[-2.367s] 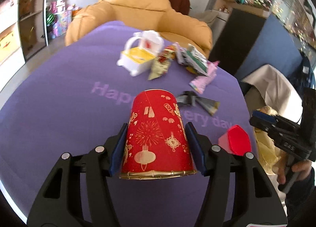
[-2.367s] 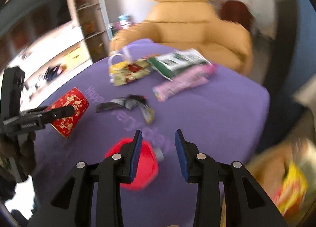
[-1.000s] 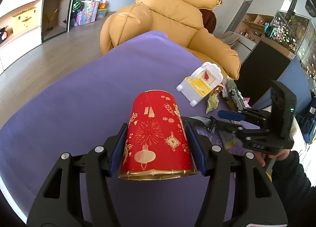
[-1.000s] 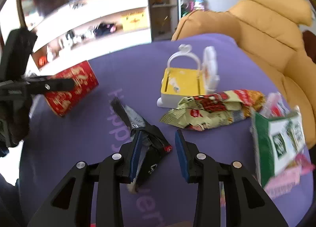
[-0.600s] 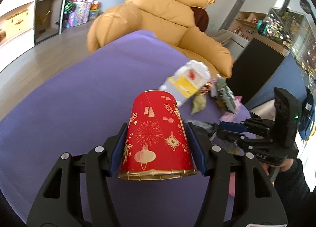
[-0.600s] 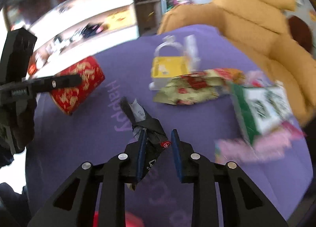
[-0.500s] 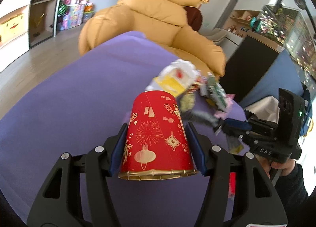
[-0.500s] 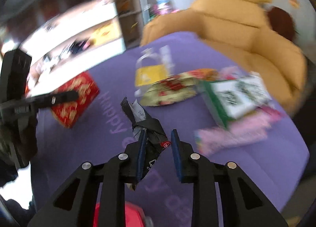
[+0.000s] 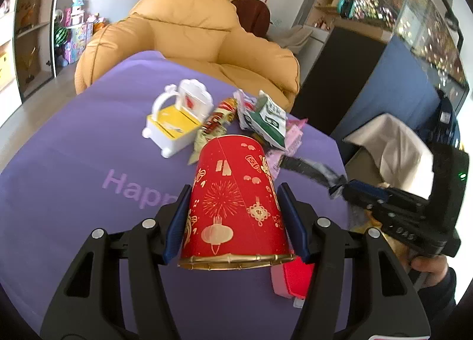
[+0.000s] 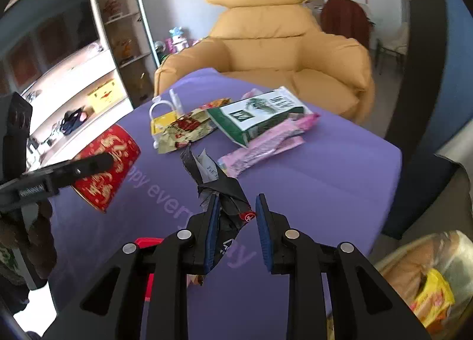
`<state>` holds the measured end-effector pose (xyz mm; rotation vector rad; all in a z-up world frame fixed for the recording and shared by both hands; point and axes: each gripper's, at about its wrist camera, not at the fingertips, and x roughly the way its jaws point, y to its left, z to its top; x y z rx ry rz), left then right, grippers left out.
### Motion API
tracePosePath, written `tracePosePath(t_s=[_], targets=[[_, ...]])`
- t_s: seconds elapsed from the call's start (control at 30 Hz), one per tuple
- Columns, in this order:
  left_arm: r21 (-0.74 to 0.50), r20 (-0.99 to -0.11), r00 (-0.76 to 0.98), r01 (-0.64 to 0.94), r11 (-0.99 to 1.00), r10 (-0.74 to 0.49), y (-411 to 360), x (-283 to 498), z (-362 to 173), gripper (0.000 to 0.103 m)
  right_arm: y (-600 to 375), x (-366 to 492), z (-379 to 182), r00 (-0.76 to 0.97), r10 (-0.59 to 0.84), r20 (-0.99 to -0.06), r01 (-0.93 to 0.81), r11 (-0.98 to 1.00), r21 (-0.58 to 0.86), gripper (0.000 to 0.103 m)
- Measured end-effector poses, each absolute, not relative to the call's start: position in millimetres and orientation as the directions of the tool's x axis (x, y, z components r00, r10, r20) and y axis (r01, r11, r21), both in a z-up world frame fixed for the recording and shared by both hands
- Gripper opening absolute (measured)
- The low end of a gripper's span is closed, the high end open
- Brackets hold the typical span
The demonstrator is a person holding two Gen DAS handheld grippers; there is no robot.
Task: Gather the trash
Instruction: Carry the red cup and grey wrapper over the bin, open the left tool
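Since the earlier frames, the right claw (image 10: 236, 227) had lifted the black wrapper (image 10: 220, 192) off the purple table (image 10: 325, 168) and carried it toward the right side, near the bag of collected trash (image 10: 425, 278) beyond the table's edge. Its pads were clenched on the wrapper's crumpled end, and the rest stuck out ahead. The left claw (image 9: 235, 221) still gripped the red cup (image 9: 236, 201) sideways, gold rim toward the camera. Farther away on the table lay the white-and-yellow toy chair (image 9: 177, 118), the gold snack packet (image 9: 214, 124), the green-and-white packet (image 9: 267, 118) and the pink wrapper (image 10: 263, 145), clustered together. A red object (image 9: 295, 276) lay near the cup's rim.
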<state>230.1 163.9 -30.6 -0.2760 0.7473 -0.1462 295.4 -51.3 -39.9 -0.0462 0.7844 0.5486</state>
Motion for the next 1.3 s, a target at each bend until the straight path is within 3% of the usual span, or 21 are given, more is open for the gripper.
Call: tracePosePath(t_s=[0.8,1.3], targets=[[-0.238,-0.665,0.702,0.125,0.963,-0.255,73,239,-10,0.055,-132,264,-6,0.699,0.363,-0.616,-0.369,0.921,0.123,0.025],[-0.296,-0.614,0.658,0.32,0.9,-0.435,-33,243,-3,0.055,-225,237,1,0.764,0.197,-0.615,-0.199,0.978,0.066,0.025]])
